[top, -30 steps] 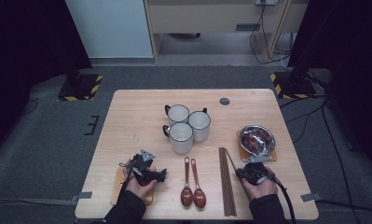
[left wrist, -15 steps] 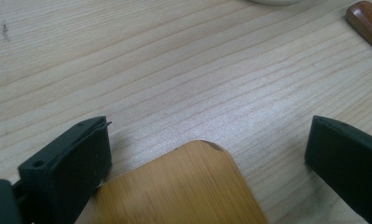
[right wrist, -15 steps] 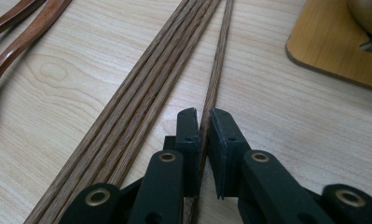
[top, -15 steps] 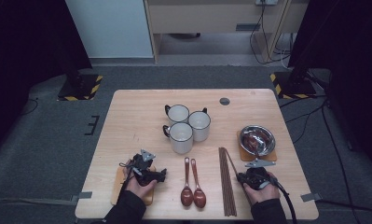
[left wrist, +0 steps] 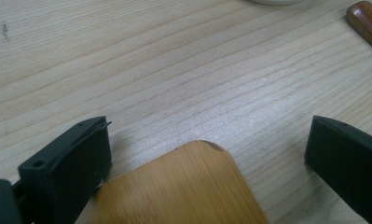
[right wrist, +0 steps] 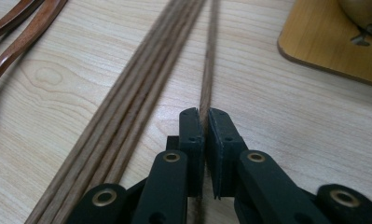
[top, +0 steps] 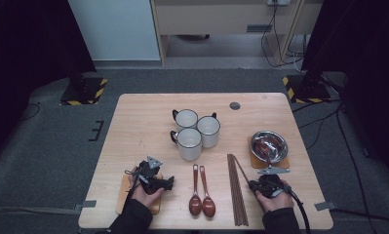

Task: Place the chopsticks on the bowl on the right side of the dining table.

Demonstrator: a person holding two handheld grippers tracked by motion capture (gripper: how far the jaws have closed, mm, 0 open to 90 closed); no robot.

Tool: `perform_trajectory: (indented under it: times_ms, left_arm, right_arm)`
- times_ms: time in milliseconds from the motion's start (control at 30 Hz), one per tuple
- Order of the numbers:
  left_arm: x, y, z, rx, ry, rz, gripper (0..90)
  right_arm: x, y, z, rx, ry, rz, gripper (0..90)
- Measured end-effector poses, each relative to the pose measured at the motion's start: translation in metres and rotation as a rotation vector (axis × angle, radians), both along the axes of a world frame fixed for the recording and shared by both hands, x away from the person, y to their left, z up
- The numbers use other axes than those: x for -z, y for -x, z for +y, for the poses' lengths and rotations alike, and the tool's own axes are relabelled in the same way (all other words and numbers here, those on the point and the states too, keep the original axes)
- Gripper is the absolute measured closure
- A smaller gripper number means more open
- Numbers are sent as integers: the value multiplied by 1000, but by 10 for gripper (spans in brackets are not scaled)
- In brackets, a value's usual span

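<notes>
Right gripper [right wrist: 203,122], low centre of its own view, is clamped on a single chopstick [right wrist: 209,70] that runs up from the jaws to the top edge, apart from the chopstick bundle [right wrist: 141,88] lying diagonally to its left. Jaws have just been closing, with that stick between them. High view: right gripper [top: 254,185] sits lower right of frame, at the right side of the bundle [top: 236,190] on the bench [top: 143,122]. Compared with a second ago the right hand [top: 272,195] has barely shifted; the hand is a touch lower in frame now.

Left gripper [left wrist: 207,154] is apart, jaws wide at both lower corners of its view, a bamboo coaster [left wrist: 183,186] corner between them, untouched as far as shows. Left hand [top: 145,192], lower left of high view, is in the same spot as before.

Unchanged: three mugs [top: 194,131] centre, two spoons [top: 201,192] lower centre, steel bowl [top: 269,145] on its coaster [top: 281,163] at right.
</notes>
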State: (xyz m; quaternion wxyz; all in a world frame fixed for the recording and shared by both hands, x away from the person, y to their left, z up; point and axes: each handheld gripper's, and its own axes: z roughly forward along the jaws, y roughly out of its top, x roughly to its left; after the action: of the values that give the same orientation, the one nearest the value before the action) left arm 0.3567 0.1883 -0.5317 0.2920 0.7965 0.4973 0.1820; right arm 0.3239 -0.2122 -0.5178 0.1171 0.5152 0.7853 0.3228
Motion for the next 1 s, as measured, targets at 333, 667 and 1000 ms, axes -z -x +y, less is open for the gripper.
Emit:
perform_trajectory:
  times_ms: [333, 667, 1000]
  left_arm:
    - [0, 0, 0, 0, 0, 0, 0]
    - [0, 0, 0, 0, 0, 0, 0]
    - [0, 0, 0, 0, 0, 0, 0]
  right_arm:
    - [-8, 0, -9, 21, -32, -7, 854]
    - [-18, 0, -16, 27, -68, -45, 854]
    - [-3, -5, -7, 26, 24, -18, 854]
